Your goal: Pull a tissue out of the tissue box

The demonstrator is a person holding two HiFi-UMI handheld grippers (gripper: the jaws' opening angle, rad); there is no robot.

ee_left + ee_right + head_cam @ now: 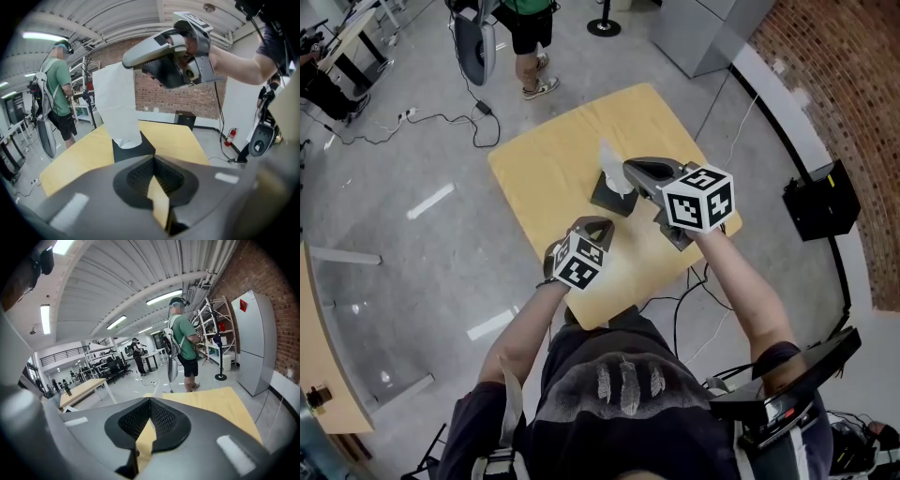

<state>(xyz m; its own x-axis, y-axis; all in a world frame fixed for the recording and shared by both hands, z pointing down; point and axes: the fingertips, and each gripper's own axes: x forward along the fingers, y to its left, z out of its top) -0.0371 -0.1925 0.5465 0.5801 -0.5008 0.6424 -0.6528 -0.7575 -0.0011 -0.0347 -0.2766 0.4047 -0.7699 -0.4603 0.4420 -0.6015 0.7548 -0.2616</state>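
Forearms stretch forward from the body over the near table [539, 155] edge, the left forearm [523, 333] bent in short and the right forearm [748, 292] reaching farther and higher. The left gripper [592, 223] hangs low above the table's near half, aimed at the box [611, 195]. Its jaws meet at the tips with only a thin slit of table showing between them, and nothing is held. The right gripper [630, 172] lies level and points left across the box. Its jaws are likewise drawn together and empty, with the tips just beside the top of the tissue [607, 156]. The dark box sits near the table's middle, turned corner-on to the person. The tissue stands out of its top slot, long axis upright and the free end pointing up. Beyond the far table edge a bystander [528, 37] stands on the grey floor.
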